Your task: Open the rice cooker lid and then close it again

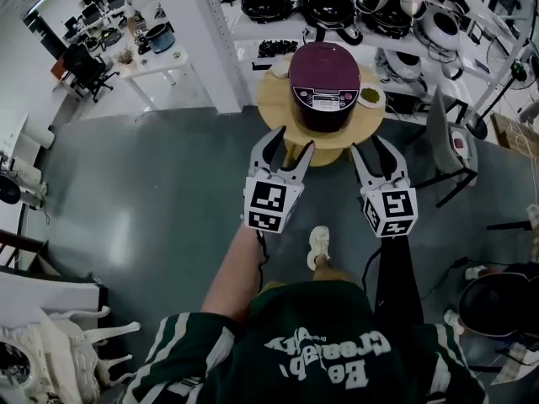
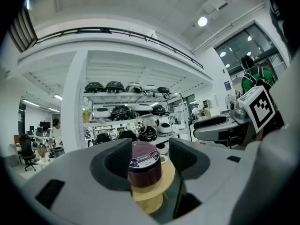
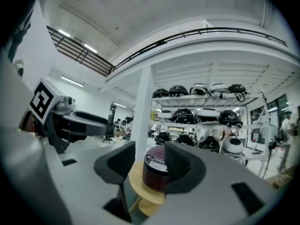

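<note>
**Left claw** [image 1: 290, 141]: held level in front of the person and pointed toward the tabletop [image 1: 271, 99]. In the left gripper view its jaws are seen apart with a moderate gap. Nothing is gripped between them, and the pads are kept short of the tabletop.

**Rice cooker** [image 1: 324, 87]: found upright on the round wooden tabletop, about its middle. It stands ahead of the 2 claws and is touched by neither.
- The body is rounded and dark purple.
- The lid [image 1: 324, 61] is glossy, of the same colour, and is seen shut.
- 1 pale control panel [image 1: 325, 101] is set at the front of the lid, facing the person.
- 1 small dish [image 1: 371, 97] with green contents is noted just beside the cooker on its right.

**Right claw** [image 1: 373, 147]: held level beside the left one. Its jaws are likewise seen apart with a moderate gap, and nothing is held.

**Not established:**
- The print on the control panel is too small to be read, and no lid catch can be made out.
- In the right gripper view the cooker's right side is covered by 1 jaw.
- In the head view the tabletop's stand is partly hidden by the left claw.
- The shelf [image 1: 253, 28] of further cookers behind is cut off by the top edge.
</note>
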A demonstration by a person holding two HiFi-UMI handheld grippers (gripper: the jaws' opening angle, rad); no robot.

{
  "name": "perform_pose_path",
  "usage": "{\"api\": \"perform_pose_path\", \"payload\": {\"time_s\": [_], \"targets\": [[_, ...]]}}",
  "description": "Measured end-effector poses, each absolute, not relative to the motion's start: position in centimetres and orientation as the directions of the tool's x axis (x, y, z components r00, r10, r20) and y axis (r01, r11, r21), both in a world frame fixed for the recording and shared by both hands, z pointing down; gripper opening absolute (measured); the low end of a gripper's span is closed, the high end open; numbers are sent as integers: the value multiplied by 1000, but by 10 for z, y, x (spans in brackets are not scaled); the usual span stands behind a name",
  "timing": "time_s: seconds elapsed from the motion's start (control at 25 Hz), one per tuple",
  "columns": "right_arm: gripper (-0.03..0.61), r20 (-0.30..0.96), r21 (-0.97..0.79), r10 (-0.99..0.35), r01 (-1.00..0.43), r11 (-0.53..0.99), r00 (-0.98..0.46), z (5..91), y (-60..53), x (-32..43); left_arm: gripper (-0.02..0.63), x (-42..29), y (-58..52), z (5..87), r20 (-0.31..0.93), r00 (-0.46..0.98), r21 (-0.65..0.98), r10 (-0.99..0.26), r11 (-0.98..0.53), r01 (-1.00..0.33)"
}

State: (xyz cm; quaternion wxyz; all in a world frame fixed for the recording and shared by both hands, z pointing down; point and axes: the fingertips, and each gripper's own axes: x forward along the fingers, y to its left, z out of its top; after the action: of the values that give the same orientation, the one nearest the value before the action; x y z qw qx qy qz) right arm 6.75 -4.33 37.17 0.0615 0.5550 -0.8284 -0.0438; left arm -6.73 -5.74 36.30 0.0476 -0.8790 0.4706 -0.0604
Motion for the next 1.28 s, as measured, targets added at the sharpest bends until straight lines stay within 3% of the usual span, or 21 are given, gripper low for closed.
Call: {"api": "perform_pose_path", "payload": {"time_s": [0.64, 1.28], "targets": [[193, 72, 142, -863, -851, 505, -500, 379, -228, 78, 236, -39, -233, 369, 62, 504, -135, -861, -508, -851], [201, 166, 188, -806, -784, 591, -568, 403, -309, 79, 244, -22, -319, 385, 100, 498, -134, -861, -508, -851]]}}
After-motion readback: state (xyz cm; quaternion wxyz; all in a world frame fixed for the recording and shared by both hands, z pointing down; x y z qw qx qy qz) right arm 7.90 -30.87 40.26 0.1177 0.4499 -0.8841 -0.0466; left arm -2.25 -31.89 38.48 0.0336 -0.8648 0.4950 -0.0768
